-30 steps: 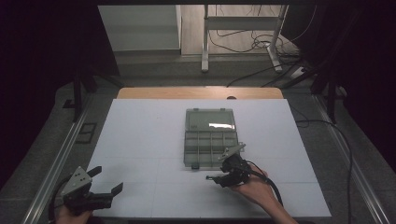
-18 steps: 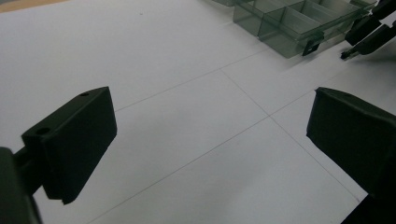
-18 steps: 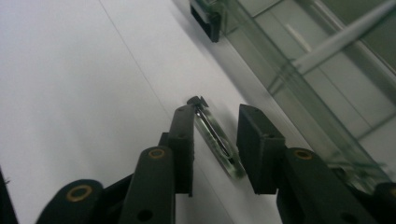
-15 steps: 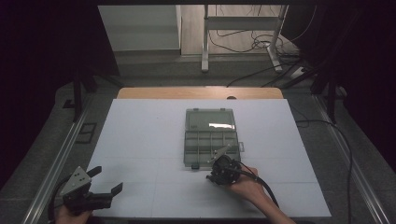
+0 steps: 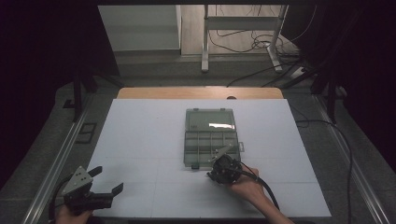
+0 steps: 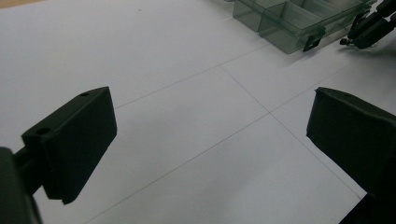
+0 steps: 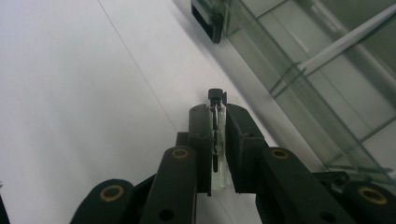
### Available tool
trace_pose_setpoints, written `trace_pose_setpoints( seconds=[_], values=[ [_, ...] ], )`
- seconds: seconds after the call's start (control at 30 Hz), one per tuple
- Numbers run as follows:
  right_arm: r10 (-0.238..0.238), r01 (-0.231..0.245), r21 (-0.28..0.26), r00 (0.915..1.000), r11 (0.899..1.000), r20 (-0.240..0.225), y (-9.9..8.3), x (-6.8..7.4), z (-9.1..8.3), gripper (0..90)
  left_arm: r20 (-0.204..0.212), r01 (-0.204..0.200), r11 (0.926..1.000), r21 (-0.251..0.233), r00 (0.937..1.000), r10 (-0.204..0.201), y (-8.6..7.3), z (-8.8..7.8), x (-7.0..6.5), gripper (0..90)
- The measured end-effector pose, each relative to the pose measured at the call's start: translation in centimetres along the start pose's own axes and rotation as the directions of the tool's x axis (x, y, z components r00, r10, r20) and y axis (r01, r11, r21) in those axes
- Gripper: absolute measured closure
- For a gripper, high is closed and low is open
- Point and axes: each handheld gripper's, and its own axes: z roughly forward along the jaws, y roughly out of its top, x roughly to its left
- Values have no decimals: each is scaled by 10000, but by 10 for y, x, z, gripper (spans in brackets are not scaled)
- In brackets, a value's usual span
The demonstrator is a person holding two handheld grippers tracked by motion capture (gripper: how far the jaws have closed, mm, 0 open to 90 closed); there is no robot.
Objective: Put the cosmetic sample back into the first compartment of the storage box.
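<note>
Your right tool [image 5: 215,173] sits at the near edge of the clear compartment box [image 5: 211,136], just in front of its near right corner, low over the white tabletop [image 5: 140,135]. Its jaws have just been closing, and in the right gripper view they are clamped on a small clear vial [image 7: 218,140] with a black cap, pinched upright between the two pads so that the cap sticks out past the tips. The vial is close beside the box's front wall but apart from it, and the box's black latch [image 7: 208,18] lies farther ahead on that same wall.

The box rests near the middle of the tabletop with its lid swung back flat on the far side, its divided tray toward you. From here I cannot tell what, if anything, lies in the compartments.

Your left tool [image 5: 106,181] is at the near left corner of the tabletop, well apart from the box. Its jaws stand wide apart with nothing between them; in the left gripper view you see bare white surface between the two pads, with the box's corner [image 6: 289,23] and your right tool [image 6: 369,28] far off at the upper right.
</note>
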Motion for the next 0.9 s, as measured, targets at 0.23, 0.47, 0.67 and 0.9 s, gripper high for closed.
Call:
trace_pose_setpoints(
  seconds=[0.23, 0.47, 0.67, 0.9],
  values=[
    [43, -42, -362, 10000, 9993, 11, 1, 0, -6, 810, 44, 75, 10000, -18, 10000, -75, 0, 0, 1, 21],
    [44, -44, -915, 10000, 9958, -7, 3, 1, -15, 810, 47, 87, 10000, 7, 10000, -87, 0, 0, 1, 21],
    [54, -48, -1174, 10000, 9931, 45, 5, 0, -19, 809, 47, 86, 10000, 50, 10000, -86, 0, 1, 1, 22],
    [121, -113, -1531, 9999, 9881, 45, 8, -1, -23, 805, 55, 92, 9999, 48, 9999, -92, 0, 1, 1, 22]
  ],
)
